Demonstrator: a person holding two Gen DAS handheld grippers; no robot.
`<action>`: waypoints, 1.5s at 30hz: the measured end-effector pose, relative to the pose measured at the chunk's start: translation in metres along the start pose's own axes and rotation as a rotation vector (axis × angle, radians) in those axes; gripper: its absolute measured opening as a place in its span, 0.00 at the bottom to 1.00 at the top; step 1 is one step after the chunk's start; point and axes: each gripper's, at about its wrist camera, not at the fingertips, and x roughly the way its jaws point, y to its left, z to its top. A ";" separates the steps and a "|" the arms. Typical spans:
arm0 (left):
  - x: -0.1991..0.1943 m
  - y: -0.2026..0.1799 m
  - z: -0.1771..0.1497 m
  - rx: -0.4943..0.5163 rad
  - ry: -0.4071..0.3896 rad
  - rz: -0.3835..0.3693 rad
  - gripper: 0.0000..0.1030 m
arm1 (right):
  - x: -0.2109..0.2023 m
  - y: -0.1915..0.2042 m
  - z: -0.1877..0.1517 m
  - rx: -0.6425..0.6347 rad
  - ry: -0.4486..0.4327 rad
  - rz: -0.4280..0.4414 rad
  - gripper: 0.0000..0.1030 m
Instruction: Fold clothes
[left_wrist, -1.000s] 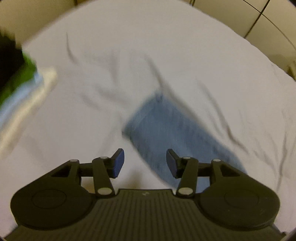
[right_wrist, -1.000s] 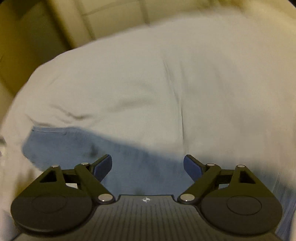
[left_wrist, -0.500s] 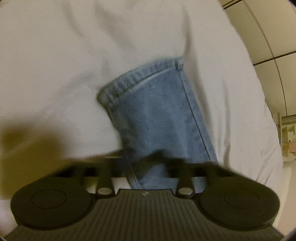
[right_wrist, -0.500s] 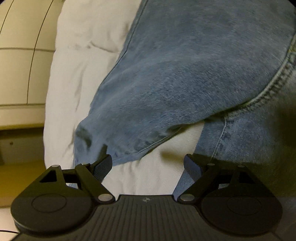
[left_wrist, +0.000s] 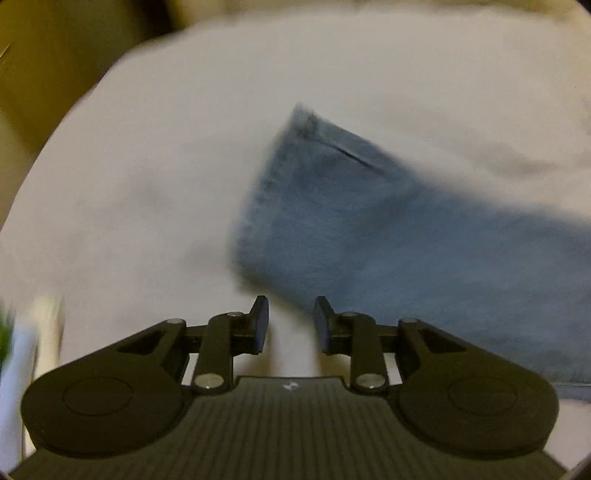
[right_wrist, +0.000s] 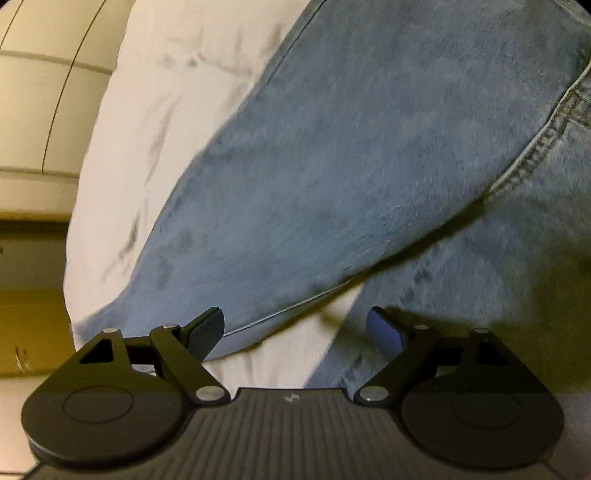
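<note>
Blue denim jeans (right_wrist: 351, 155) lie spread on a white bedsheet (right_wrist: 155, 122). In the right wrist view the two legs fork apart just ahead of my right gripper (right_wrist: 295, 326), which hovers open over the bare sheet between them, holding nothing. In the left wrist view a leg of the jeans (left_wrist: 351, 221) runs from its hem at centre off to the right. My left gripper (left_wrist: 291, 321) sits just short of the leg's near edge, open with a narrow gap and nothing between its fingers. The left view is blurred.
The white bedsheet (left_wrist: 147, 177) covers the bed in both views. A stack of folded clothes (left_wrist: 22, 350), white with a green bit, shows at the left edge. Beige wall panels (right_wrist: 48, 92) and a tan floor lie beyond the bed's left side.
The left gripper has swung from above the leg's hem to a spot beside the leg's near edge. The right gripper has edged closer over the fork of the legs. Both stay open.
</note>
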 end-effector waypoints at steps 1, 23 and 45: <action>0.003 0.015 -0.010 -0.095 0.034 0.024 0.23 | -0.003 0.000 -0.002 -0.016 0.004 -0.003 0.84; -0.169 -0.121 -0.263 0.121 0.255 -0.515 0.25 | -0.100 -0.082 -0.040 -0.540 -0.170 -0.579 0.65; -0.382 -0.150 -0.279 -0.119 0.117 -0.196 0.44 | -0.244 -0.072 -0.046 -0.686 -0.090 -0.300 0.88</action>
